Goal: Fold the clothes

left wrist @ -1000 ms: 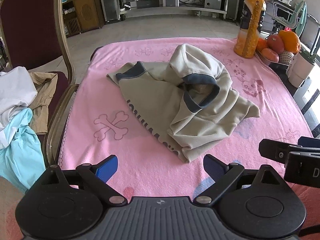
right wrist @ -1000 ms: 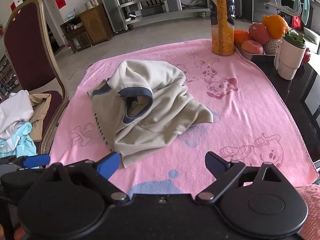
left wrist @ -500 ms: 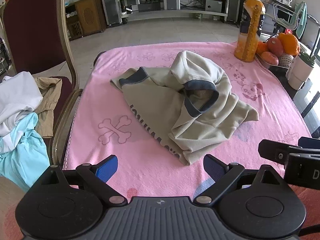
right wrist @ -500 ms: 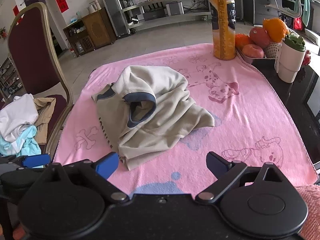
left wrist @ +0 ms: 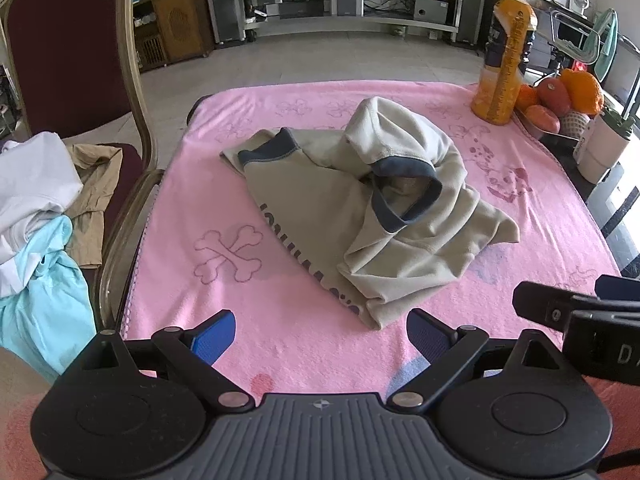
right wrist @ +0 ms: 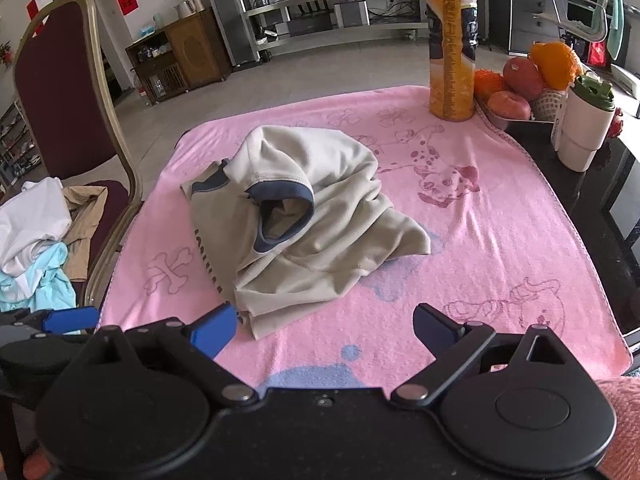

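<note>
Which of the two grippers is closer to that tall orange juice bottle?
Right. The right gripper sits at the table's near edge on the juice bottle's side; the left gripper is beside it, farther left.

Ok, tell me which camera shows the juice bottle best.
The right wrist view: the juice bottle stands whole, cap to base, on the pink blanket. The left wrist view shows it smaller, toward the right edge, its cap blurred.

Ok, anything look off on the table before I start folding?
Only the beige shirt: it lies crumpled in a heap on the pink blanket, one sleeve bunched over the body, lettering partly hidden. The juice bottle stands upright; nothing looks spilled.
</note>
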